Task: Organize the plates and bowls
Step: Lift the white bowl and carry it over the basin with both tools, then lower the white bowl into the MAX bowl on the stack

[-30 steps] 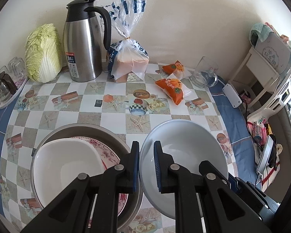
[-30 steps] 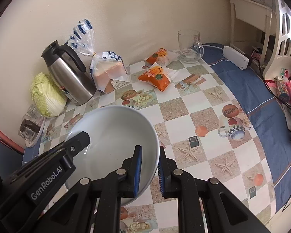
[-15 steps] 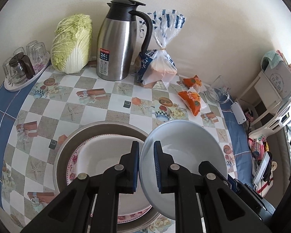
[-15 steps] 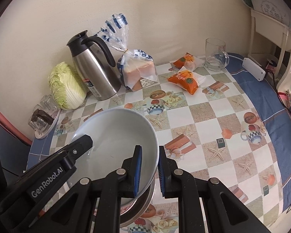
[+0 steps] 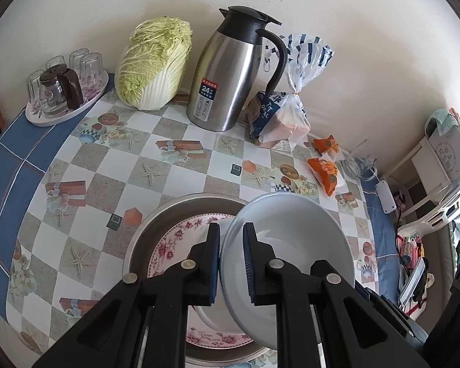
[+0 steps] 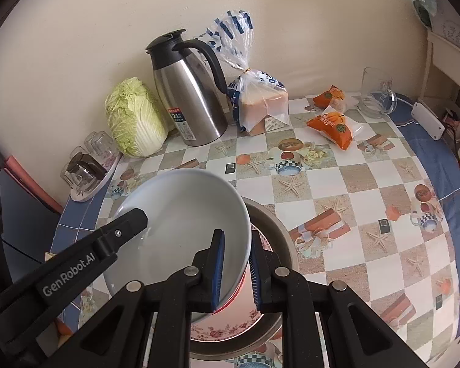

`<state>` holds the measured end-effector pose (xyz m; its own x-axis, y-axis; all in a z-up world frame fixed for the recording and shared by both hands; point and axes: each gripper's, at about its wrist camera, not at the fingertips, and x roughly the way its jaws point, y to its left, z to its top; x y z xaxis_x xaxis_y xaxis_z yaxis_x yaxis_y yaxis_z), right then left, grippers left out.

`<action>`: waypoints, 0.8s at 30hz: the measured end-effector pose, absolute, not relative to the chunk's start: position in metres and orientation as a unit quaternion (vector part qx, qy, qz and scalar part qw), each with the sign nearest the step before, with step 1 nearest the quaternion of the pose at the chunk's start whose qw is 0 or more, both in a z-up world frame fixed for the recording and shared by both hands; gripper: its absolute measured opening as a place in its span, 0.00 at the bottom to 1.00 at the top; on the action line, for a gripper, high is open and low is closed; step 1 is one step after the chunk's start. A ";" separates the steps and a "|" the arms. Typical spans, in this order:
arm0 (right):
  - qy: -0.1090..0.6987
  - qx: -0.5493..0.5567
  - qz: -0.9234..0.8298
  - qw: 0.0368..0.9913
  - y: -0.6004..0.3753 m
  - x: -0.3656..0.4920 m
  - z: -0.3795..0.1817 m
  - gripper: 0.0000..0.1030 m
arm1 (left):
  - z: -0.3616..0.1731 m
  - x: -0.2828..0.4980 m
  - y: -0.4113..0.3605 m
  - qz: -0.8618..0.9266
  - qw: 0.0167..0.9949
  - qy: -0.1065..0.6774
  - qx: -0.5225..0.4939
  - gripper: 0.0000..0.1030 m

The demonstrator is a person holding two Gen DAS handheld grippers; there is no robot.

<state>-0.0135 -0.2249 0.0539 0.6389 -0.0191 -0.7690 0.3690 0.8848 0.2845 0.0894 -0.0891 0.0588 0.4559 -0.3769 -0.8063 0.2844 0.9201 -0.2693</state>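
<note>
Both grippers pinched the same pale grey bowl [image 5: 291, 239] by its rim, one on each side. The left gripper [image 5: 231, 245] had its jaws pressed onto the bowl's left edge, one blue pad inside and one outside. The right gripper [image 6: 236, 254] clamped the opposite edge in the same way, and in its view the left gripper's black finger reached across the bowl's far side.

The bowl was held above the counter [image 5: 181, 181], tilted, and overlapped the right part of a stack below it. That stack was a wide metal basin [image 5: 156, 224] that held a plate with a pink floral rim [image 5: 174, 245]; a white dish lay on the plate, mostly hidden behind the jaws. Whether the grey bowl touched the stack could not be told.

Further back on the checked cloth stood a steel thermos jug [image 5: 230, 82] against the wall, with a napa cabbage [image 5: 153, 64] to its left and a bagged loaf of bread [image 5: 279, 116] to its right. A tray of upturned glasses [image 5: 64, 82] sat at the far left. Two orange snack packets [image 6: 334, 122] and a glass mug [image 6: 377, 92] lay towards the right.
</note>
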 end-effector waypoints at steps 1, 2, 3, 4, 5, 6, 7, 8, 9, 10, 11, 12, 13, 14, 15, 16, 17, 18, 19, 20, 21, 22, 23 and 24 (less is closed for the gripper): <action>0.412 0.212 -0.108 0.880 -0.222 -0.012 0.053 0.17 | 0.058 0.090 -0.087 -0.193 0.852 0.485 -0.050 0.15; 0.413 0.210 -0.106 0.880 -0.220 -0.011 0.052 0.17 | 0.057 0.091 -0.084 -0.191 0.851 0.486 -0.052 0.15; 0.415 0.209 -0.105 0.879 -0.217 -0.010 0.051 0.17 | 0.056 0.092 -0.082 -0.190 0.850 0.488 -0.055 0.15; 0.417 0.208 -0.103 0.879 -0.215 -0.008 0.050 0.17 | 0.055 0.093 -0.080 -0.189 0.850 0.489 -0.058 0.15; 0.419 0.206 -0.101 0.878 -0.213 -0.007 0.049 0.17 | 0.054 0.094 -0.079 -0.189 0.849 0.490 -0.060 0.15; 0.421 0.204 -0.100 0.878 -0.212 -0.006 0.048 0.17 | 0.052 0.095 -0.077 -0.188 0.848 0.492 -0.062 0.15; 0.423 0.203 -0.099 0.877 -0.211 -0.005 0.046 0.17 | 0.051 0.095 -0.077 -0.188 0.847 0.493 -0.063 0.15; 0.425 0.202 -0.098 0.877 -0.210 -0.004 0.045 0.17 | 0.050 0.096 -0.076 -0.188 0.846 0.496 -0.063 0.15; 0.427 0.201 -0.098 0.876 -0.210 -0.003 0.044 0.17 | 0.048 0.096 -0.076 -0.188 0.844 0.498 -0.063 0.15; 0.428 0.200 -0.099 0.876 -0.209 -0.003 0.043 0.17 | 0.046 0.096 -0.077 -0.189 0.843 0.499 -0.064 0.15; 0.430 0.198 -0.100 0.875 -0.209 -0.002 0.042 0.17 | 0.045 0.097 -0.077 -0.189 0.842 0.501 -0.064 0.15; 0.431 0.197 -0.102 0.875 -0.208 -0.002 0.042 0.17 | 0.044 0.097 -0.077 -0.189 0.841 0.502 -0.064 0.15; 0.432 0.196 -0.103 0.874 -0.208 -0.002 0.041 0.17 | 0.043 0.097 -0.077 -0.190 0.840 0.504 -0.064 0.15; 0.434 0.195 -0.103 0.874 -0.208 -0.001 0.040 0.17 | 0.043 0.098 -0.077 -0.190 0.839 0.505 -0.064 0.15; 0.436 0.193 -0.104 0.873 -0.208 -0.001 0.039 0.17 | 0.042 0.098 -0.078 -0.191 0.838 0.507 -0.064 0.15; 0.438 0.192 -0.105 0.872 -0.208 0.000 0.038 0.17 | 0.041 0.098 -0.078 -0.191 0.837 0.508 -0.064 0.15; 0.439 0.193 -0.104 0.871 -0.208 0.000 0.037 0.19 | 0.040 0.099 -0.078 -0.190 0.837 0.510 -0.063 0.15; 0.441 0.193 -0.105 0.870 -0.208 0.001 0.036 0.19 | 0.039 0.099 -0.079 -0.190 0.836 0.511 -0.063 0.15; 0.443 0.192 -0.106 0.869 -0.208 0.001 0.035 0.19 | 0.039 0.100 -0.079 -0.190 0.835 0.512 -0.063 0.15; 0.443 0.191 -0.107 0.870 -0.208 0.001 0.034 0.19 | 0.038 0.100 -0.079 -0.190 0.835 0.513 -0.063 0.15; 0.444 0.192 -0.107 0.869 -0.208 0.001 0.034 0.19 | 0.038 0.100 -0.080 -0.190 0.834 0.514 -0.063 0.15; 0.444 0.192 -0.107 0.869 -0.208 0.002 0.033 0.19 | 0.037 0.100 -0.080 -0.190 0.834 0.514 -0.063 0.15; 0.443 0.191 -0.107 0.869 -0.209 0.002 0.032 0.19 | 0.036 0.101 -0.080 -0.189 0.834 0.515 -0.063 0.15; 0.444 0.191 -0.107 0.869 -0.209 0.002 0.032 0.19 | 0.036 0.101 -0.080 -0.189 0.833 0.516 -0.064 0.15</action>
<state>0.0016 -0.2091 0.0319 0.5834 -0.0170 -0.8120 0.3558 0.9041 0.2367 0.1009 -0.0800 0.0358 0.3956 -0.3805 -0.8359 0.2490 0.9205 -0.3012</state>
